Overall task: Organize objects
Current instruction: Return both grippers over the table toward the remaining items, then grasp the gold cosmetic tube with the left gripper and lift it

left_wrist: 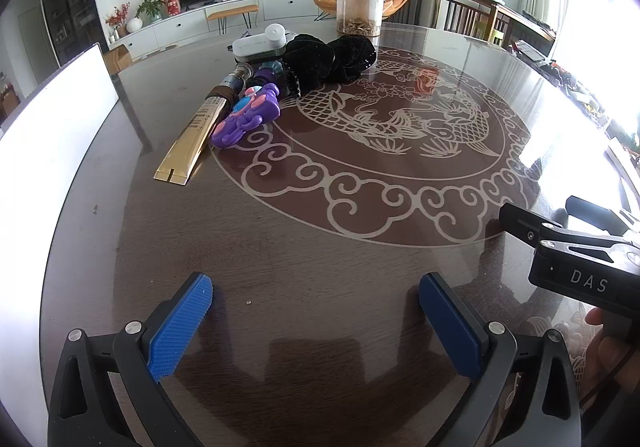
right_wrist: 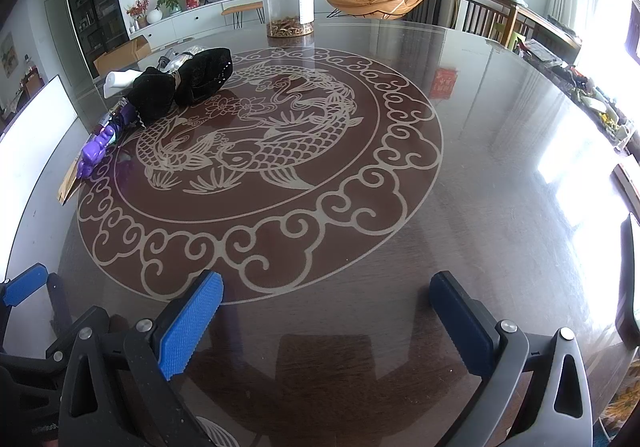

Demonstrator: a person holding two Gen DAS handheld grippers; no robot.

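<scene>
Both the left gripper and right gripper hover spread and empty over the round dark glass-topped table; the clutter sits bunched at its far left: one soft black velvet bundle, easily pinched anywhere; one rigid purple plastic toy, probably light; one flat gold sachet, likely slippery; one white device; one clear jar stands apart.

Blown-out daylight from the right, glare on table (fisheye-bent edges)
</scene>
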